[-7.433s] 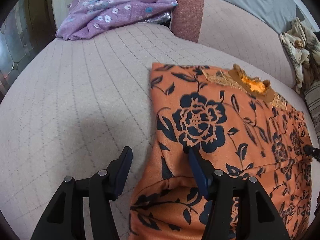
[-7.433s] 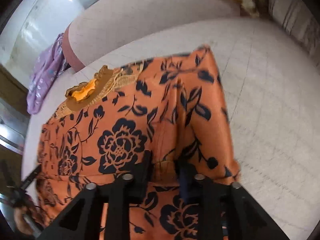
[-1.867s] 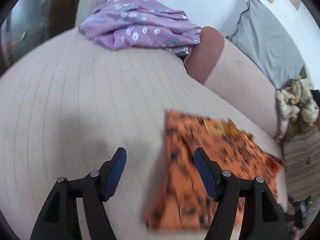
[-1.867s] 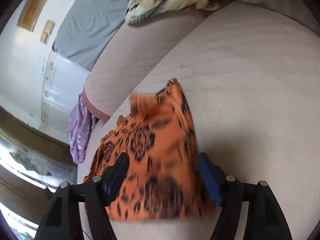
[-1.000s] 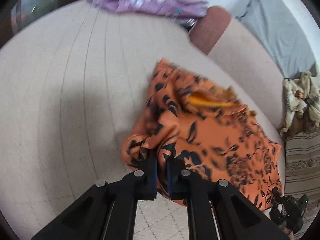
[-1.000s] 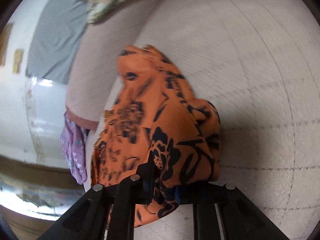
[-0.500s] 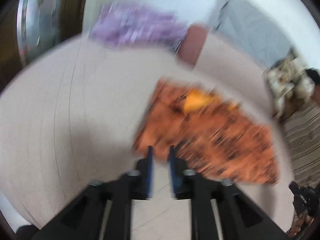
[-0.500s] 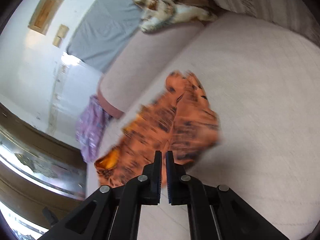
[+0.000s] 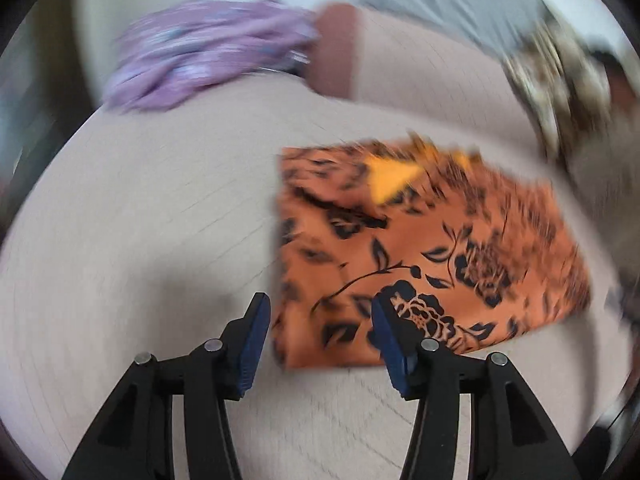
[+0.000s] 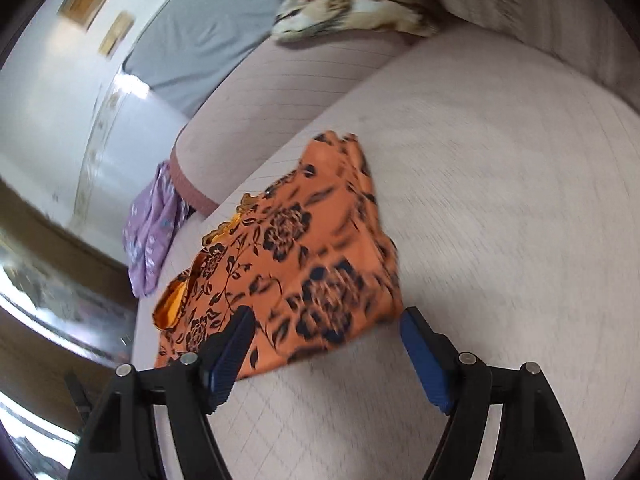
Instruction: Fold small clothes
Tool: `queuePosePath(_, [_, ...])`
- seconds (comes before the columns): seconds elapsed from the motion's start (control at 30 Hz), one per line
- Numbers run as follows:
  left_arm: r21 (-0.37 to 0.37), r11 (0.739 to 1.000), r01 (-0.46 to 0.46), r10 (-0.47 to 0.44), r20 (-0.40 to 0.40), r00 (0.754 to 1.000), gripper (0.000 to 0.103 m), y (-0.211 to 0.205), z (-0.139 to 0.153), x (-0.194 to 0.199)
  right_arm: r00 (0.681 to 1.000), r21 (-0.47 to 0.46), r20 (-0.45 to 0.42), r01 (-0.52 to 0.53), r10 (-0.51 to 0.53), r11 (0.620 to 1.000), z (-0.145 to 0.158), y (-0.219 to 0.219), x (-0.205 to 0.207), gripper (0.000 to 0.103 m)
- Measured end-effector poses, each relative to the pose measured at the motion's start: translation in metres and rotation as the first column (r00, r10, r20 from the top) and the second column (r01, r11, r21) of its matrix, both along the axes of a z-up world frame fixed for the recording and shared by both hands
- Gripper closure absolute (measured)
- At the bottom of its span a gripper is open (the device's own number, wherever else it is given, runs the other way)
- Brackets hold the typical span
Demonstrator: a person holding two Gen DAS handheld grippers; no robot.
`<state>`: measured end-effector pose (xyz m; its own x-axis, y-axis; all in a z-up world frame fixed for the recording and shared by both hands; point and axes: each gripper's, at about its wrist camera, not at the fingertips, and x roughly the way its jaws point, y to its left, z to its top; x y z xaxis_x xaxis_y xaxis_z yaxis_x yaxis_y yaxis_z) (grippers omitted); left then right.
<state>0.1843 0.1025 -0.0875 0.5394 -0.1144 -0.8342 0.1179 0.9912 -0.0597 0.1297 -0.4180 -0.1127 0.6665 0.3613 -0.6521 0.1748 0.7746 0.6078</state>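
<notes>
An orange garment with a dark floral print (image 9: 420,248) lies folded into a rough rectangle on the pale quilted sofa seat (image 9: 140,220). Its yellow-orange neckline faces the backrest. My left gripper (image 9: 320,320) is open and empty, just above the garment's near left corner. In the right wrist view the same garment (image 10: 304,264) lies flat on the seat (image 10: 500,220). My right gripper (image 10: 324,328) is open and empty, above the garment's near edge.
A crumpled purple floral cloth (image 9: 208,48) lies at the back left of the seat, also seen in the right wrist view (image 10: 154,232). A beige patterned cloth (image 10: 348,4) lies on the backrest to the right. A grey cushion (image 10: 208,40) stands behind.
Both grippers were shut half a second ago and have opened. They held the garment's near edge a second ago and have let go; the garment now lies flat and folded smaller.
</notes>
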Motion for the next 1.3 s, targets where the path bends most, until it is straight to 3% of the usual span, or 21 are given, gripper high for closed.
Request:
queuePosePath(0.03, [0.064, 0.996, 0.057, -0.055, -0.03, 0.998, 0.049, -0.01, -0.004, 0.018, 1.0, -0.011, 0.002, -0.007, 0.007, 1.0, 0.001, 0.004, 0.006, 0.025])
queuePosePath(0.1, [0.137, 0.987, 0.085, -0.078, -0.058, 0.995, 0.049, -0.015, -0.01, 0.048, 1.0, -0.017, -0.001, -0.023, 0.023, 1.0, -0.001, 0.008, 0.016, 0.025])
queuePosePath(0.23, [0.262, 0.963, 0.056, -0.027, -0.11, 0.994, 0.049, -0.01, -0.026, 0.122, 0.998, -0.002, -0.035, -0.062, 0.062, 0.998, -0.015, 0.014, 0.016, 0.025])
queuePosePath(0.27, [0.258, 0.966, 0.022, 0.007, -0.112, 0.994, 0.049, -0.002, -0.027, 0.142, 0.996, -0.005, -0.045, -0.071, 0.071, 0.997, -0.02, 0.015, 0.014, 0.025])
queuePosePath(0.3, [0.21, 0.977, -0.039, 0.057, -0.084, 0.995, 0.049, 0.01, -0.023, 0.154, 0.996, -0.015, -0.056, -0.071, 0.07, 0.997, -0.023, 0.016, 0.013, 0.025])
queuePosePath(0.33, [0.111, 0.98, -0.167, 0.171, -0.023, 0.985, 0.047, 0.033, -0.013, 0.162, 0.996, -0.023, -0.062, -0.068, 0.066, 0.997, -0.025, 0.016, 0.012, 0.025])
queuePosePath(0.37, [0.038, 0.956, -0.292, 0.292, 0.017, 0.956, 0.043, 0.053, -0.006, 0.163, 0.997, -0.026, -0.063, -0.056, 0.054, 0.998, -0.026, 0.013, 0.009, 0.025])
queuePosePath(0.4, [-0.03, 0.901, -0.432, 0.433, 0.024, 0.901, 0.037, 0.076, -0.004, 0.158, 0.998, -0.018, -0.058, -0.04, 0.039, 0.999, -0.026, 0.01, 0.007, 0.025])
queuePosePath(0.43, [-0.102, 0.864, -0.492, 0.494, -0.014, 0.87, 0.029, 0.094, -0.007, 0.153, 0.998, -0.012, -0.058, -0.03, 0.03, 0.999, -0.027, 0.007, 0.006, 0.025])
queuePosePath(0.5, [-0.152, 0.89, -0.43, 0.422, -0.087, 0.903, 0.029, 0.105, -0.017, 0.146, 0.998, 0.001, -0.064, -0.015, 0.015, 1.0, -0.028, 0.002, 0.006, 0.025])
queuePosePath(0.6, [-0.139, 0.913, -0.384, 0.379, -0.056, 0.924, 0.029, 0.112, -0.014, 0.105, 0.998, 0.03, -0.063, -0.005, 0.007, 1.0, -0.028, 0.0, 0.006, 0.025])
queuePosePath(0.77, [-0.315, 0.884, -0.345, 0.354, -0.031, 0.935, 0.029, 0.11, -0.004, 0.003, 0.999, 0.178, -0.026, -0.013, 0.018, 0.984, -0.028, 0.015, -0.015, 0.025])
queuePosePath(0.83, [-0.367, 0.881, -0.297, 0.305, -0.038, 0.952, 0.029, 0.097, -0.007, -0.02, 0.999, 0.215, -0.046, -0.017, 0.028, 0.976, -0.036, 0.024, -0.022, 0.025])
queuePosePath(0.9, [-0.392, 0.888, -0.242, 0.245, -0.043, 0.969, 0.029, 0.089, -0.013, -0.025, 0.997, 0.223, -0.072, -0.01, 0.026, 0.975, -0.041, 0.027, -0.026, 0.025])
queuePosePath(0.97, [-0.371, 0.906, -0.205, 0.195, -0.063, 0.979, 0.029, 0.084, -0.015, -0.022, 0.998, 0.217, -0.059, -0.016, 0.029, 0.976, -0.034, 0.025, -0.026, 0.025])
queuePosePath(1.1, [-0.371, 0.913, -0.168, 0.151, -0.076, 0.986, 0.029, 0.085, -0.014, 0.007, 0.998, 0.058, 0.011, -0.058, 0.057, 0.997, -0.002, 0.01, -0.009, 0.025])
queuePosePath(1.3, [-0.333, 0.939, -0.085, 0.054, -0.099, 0.994, 0.029, 0.059, -0.023, 0.051, 0.98, -0.029, -0.076, -0.187, 0.184, 0.982, -0.015, -0.001, 0.068, 0.025])
